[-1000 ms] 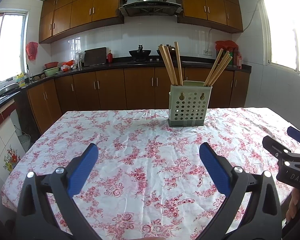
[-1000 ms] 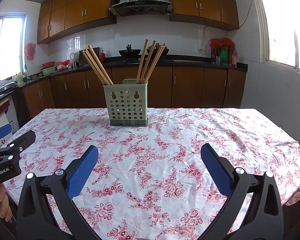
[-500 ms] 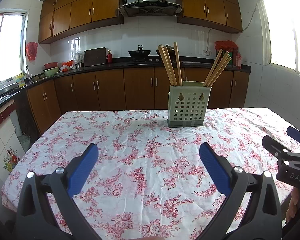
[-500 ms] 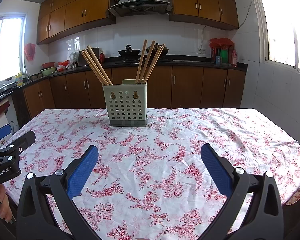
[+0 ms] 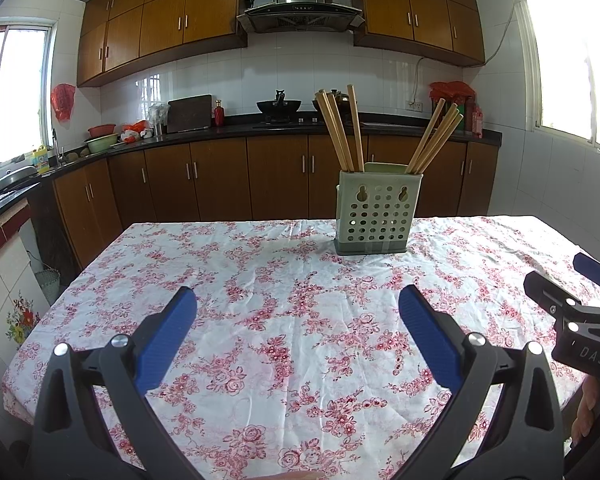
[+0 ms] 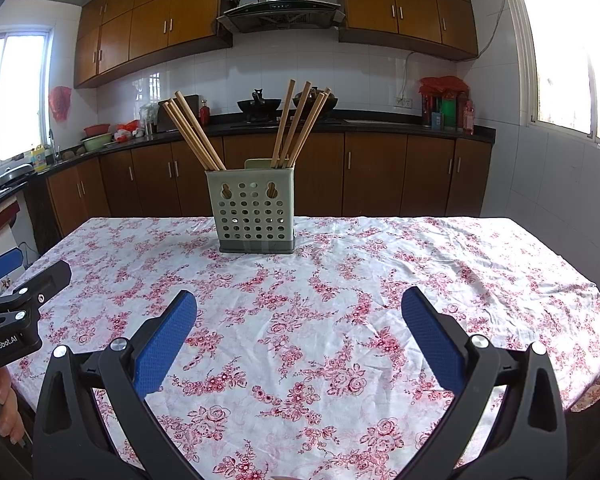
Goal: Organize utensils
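Chopsticks (image 5: 342,132) stand in the green holder (image 5: 378,212) in two bunches, one leaning left and one leaning right (image 5: 436,138), and the holder sits on the far side of the worktop (image 5: 260,320) with its flowery cloth. The left hand-held gripper (image 5: 298,326) and the right hand-held gripper (image 6: 300,326) both hang wide open over the near edge, holding nothing, well apart from the holder. No loose sticks show on the cloth, so this could be sticks all tidied away or sticks about to be sorted; either way, any reach should go in slowly, pinch one stick near its top, and keep the holder from tipping.
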